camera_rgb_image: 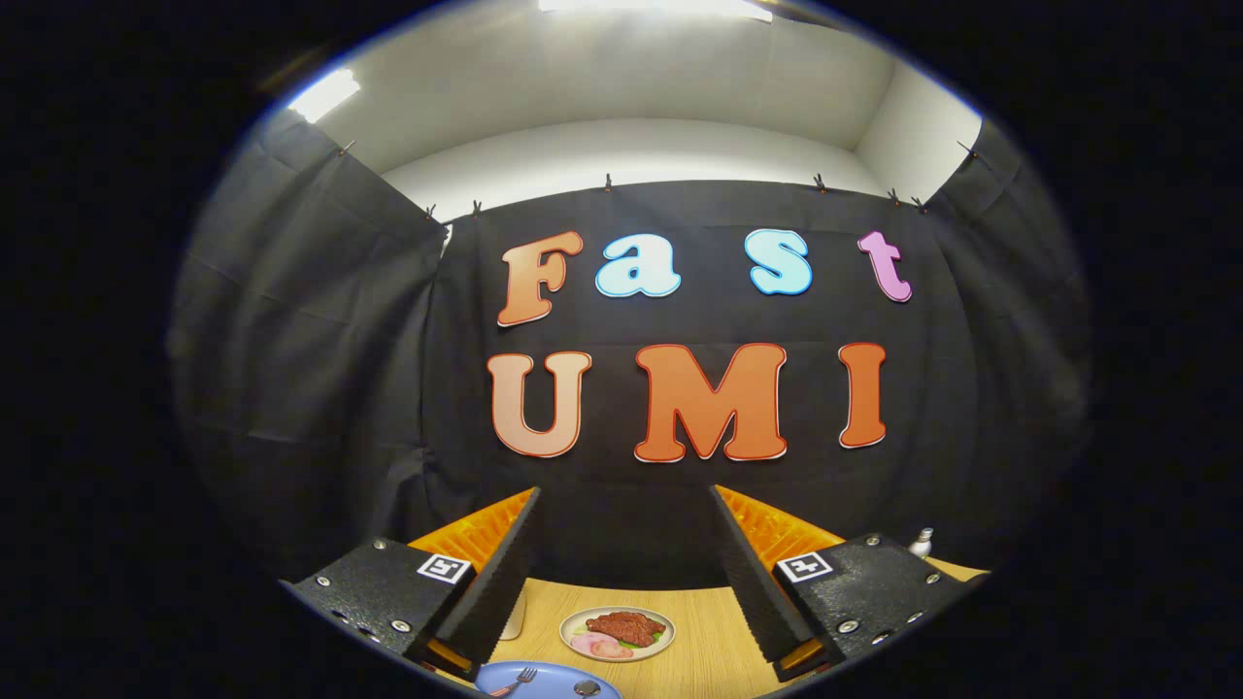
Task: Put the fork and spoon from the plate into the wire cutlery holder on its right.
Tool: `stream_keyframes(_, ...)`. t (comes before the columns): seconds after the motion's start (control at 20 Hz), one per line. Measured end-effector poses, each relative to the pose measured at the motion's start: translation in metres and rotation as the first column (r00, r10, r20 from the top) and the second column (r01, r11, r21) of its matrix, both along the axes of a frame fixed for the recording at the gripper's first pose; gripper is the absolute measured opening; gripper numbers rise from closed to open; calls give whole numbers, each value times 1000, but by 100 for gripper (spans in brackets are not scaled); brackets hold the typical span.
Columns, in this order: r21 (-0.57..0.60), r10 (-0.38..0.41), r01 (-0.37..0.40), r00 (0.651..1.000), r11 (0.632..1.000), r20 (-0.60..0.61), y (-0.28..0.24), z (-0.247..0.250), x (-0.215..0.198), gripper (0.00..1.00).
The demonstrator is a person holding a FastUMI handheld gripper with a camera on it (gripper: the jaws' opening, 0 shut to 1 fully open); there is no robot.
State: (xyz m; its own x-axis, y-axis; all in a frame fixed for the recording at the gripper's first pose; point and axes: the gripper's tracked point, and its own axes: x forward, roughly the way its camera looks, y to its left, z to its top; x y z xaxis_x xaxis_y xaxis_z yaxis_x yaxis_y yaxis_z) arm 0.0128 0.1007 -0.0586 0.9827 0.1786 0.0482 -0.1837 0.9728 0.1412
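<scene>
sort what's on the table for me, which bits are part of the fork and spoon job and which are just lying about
Job: blue plate between the open gripper's fingers, nearest the camera; fork on it; spoon on it.

Lying about: plate of food on the wooden table just beyond the blue plate; small white bottle beyond the right finger; pale cup partly behind the left finger.

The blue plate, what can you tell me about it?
The blue plate is round and smooth. It lies flat on the wooden table, low between the open claw fingers, and nothing grips it. A fork rests on it, prongs toward the booth wall, beside a spoon. Its near part is cut off. A second plate with steak sits just beyond it.
</scene>
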Motion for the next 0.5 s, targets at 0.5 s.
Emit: stream_keyframes(0.5, -126, -31, -9, 949, 992, -314, 55, -122, -1, 98)
